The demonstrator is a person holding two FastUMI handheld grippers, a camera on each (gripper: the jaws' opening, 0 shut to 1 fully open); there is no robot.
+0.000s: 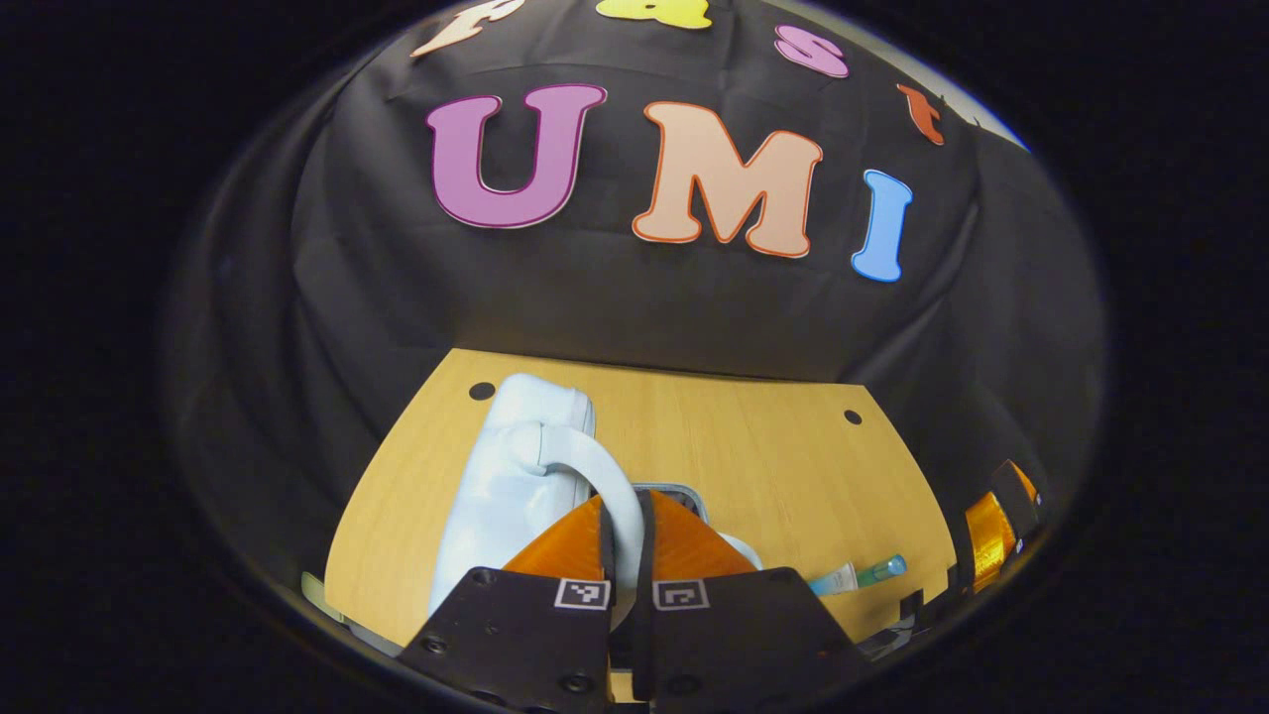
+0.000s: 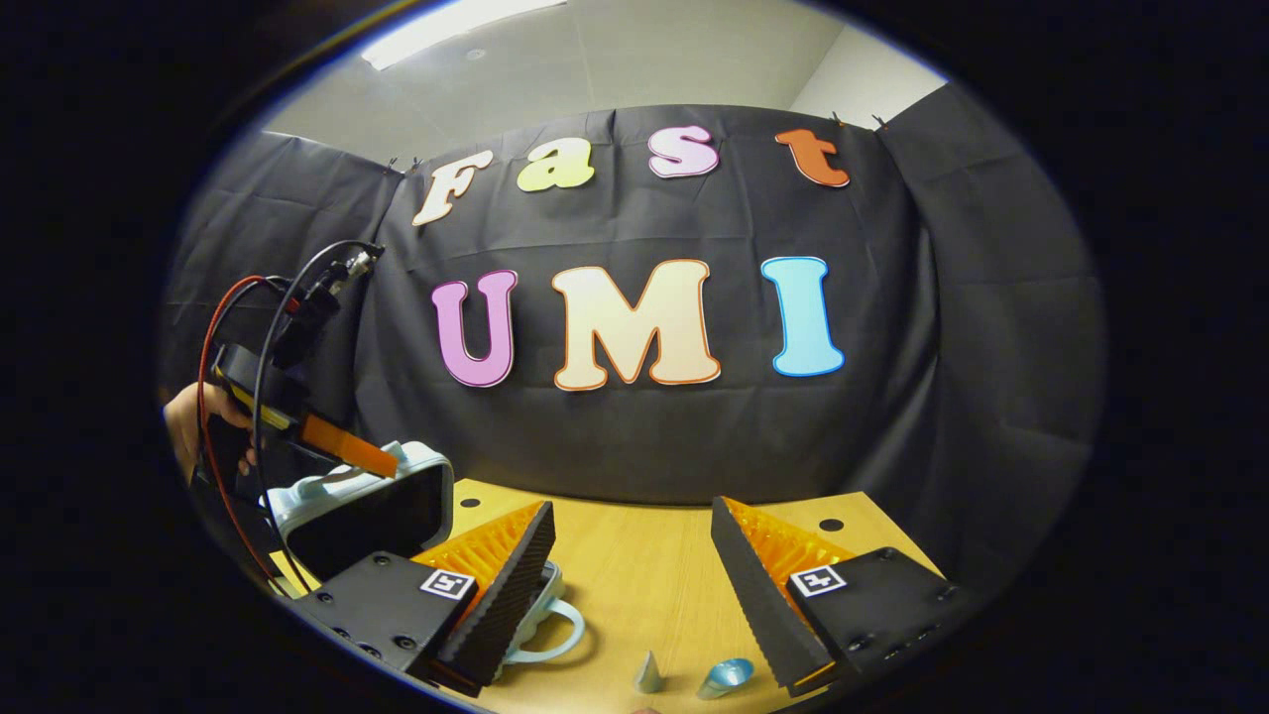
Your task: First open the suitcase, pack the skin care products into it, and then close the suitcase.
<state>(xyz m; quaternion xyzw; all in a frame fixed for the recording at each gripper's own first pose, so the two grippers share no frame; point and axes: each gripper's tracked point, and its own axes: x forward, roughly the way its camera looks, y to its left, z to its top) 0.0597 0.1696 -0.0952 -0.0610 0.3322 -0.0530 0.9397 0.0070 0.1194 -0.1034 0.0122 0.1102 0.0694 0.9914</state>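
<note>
The pale blue-white suitcase (image 1: 506, 476) lies on the wooden table (image 1: 753, 446). Its curved white handle (image 1: 595, 471) runs between the fingers of my left gripper (image 1: 627, 511), which is shut on it. In the right gripper view the suitcase lid (image 2: 367, 506) is tilted up with a dark inside showing, the left gripper (image 2: 342, 454) at its top edge. The lower shell's handle (image 2: 555, 625) rests on the table. My right gripper (image 2: 630, 595) is open above the table with nothing between its fingers. A skin care tube (image 1: 858, 575) lies to the right of the suitcase.
Two small pale blue pieces, a pointed tube end (image 2: 647, 674) and a round cap (image 2: 727, 676), lie on the table under the right gripper. A hand (image 2: 198, 421) holds the left gripper, with cables rising from it. Black cloth walls the booth behind the table.
</note>
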